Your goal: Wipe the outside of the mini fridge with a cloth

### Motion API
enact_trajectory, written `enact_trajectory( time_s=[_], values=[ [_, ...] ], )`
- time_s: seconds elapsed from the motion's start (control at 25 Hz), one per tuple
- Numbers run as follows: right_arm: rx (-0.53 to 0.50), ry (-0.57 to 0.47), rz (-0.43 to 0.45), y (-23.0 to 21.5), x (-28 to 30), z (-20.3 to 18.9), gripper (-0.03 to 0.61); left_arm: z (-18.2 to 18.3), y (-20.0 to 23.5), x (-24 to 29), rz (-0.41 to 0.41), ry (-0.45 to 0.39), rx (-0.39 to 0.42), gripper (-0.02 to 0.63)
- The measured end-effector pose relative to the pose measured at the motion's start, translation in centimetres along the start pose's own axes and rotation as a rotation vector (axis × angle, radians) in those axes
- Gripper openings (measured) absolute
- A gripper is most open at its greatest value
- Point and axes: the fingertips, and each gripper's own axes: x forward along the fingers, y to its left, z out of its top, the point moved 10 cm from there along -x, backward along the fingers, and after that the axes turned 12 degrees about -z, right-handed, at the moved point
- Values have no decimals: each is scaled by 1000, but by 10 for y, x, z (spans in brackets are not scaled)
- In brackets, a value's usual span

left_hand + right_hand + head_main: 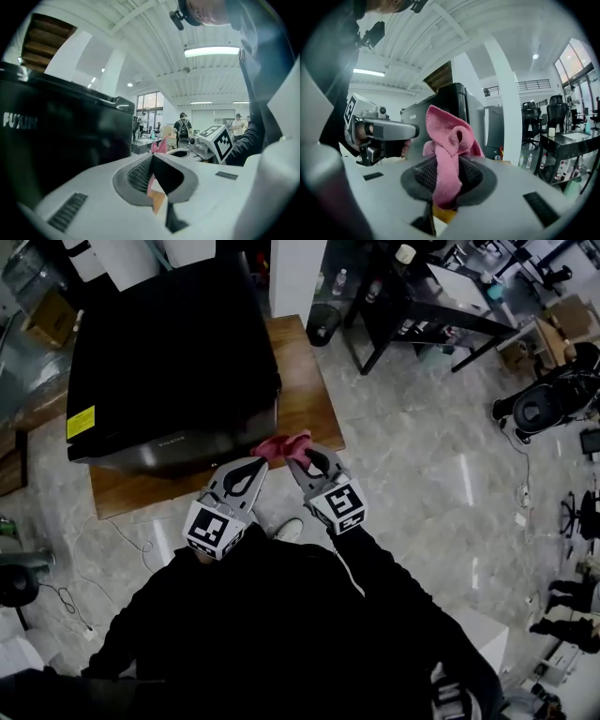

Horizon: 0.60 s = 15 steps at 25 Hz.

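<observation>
The right gripper (449, 164) is seen clamped on a pink cloth (445, 133). The cloth is pinched between the ribbed pads, and a loose bunch of it stands up past the jaw tips. The left gripper (152, 157) is held just beside the right one. Its jaws are brought together, and nothing can be made out between them. Both grippers are carried by a person in black sleeves (394, 587), and a white shoe (289, 529) is seen below the left gripper.

Directly ahead of both sets of jaws, the black mini fridge (169, 343) is found. The cloth is held up at its lower front corner, on the side nearer the right gripper. Whether cloth and fridge are touching cannot be told. A yellow label (81, 421) is fixed at the far front corner, well to the left of the left gripper, and pale lettering (18, 121) is shown on the front, too blurred to read.

The fridge is set on a low wooden table (305, 399), a bare strip of which is exposed ahead of the right gripper. A pale tiled floor (422, 484) is spread around it.

Farther off, beyond and to the right of the right gripper, a black desk (450, 310) and a black office chair (539, 411) are placed. In the left gripper view, standing people (183, 126) are seen far beyond the jaws.
</observation>
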Motion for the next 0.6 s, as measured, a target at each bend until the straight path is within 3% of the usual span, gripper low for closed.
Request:
enact_trajectory(
  time_s=[0.2, 0.6],
  values=[
    [-19, -36, -84, -5, 7, 47, 81, 30, 9, 11, -28, -16, 100, 6],
    [-52, -74, -119, -28, 41, 72, 81, 42, 25, 31, -55, -92, 26, 6]
  ],
)
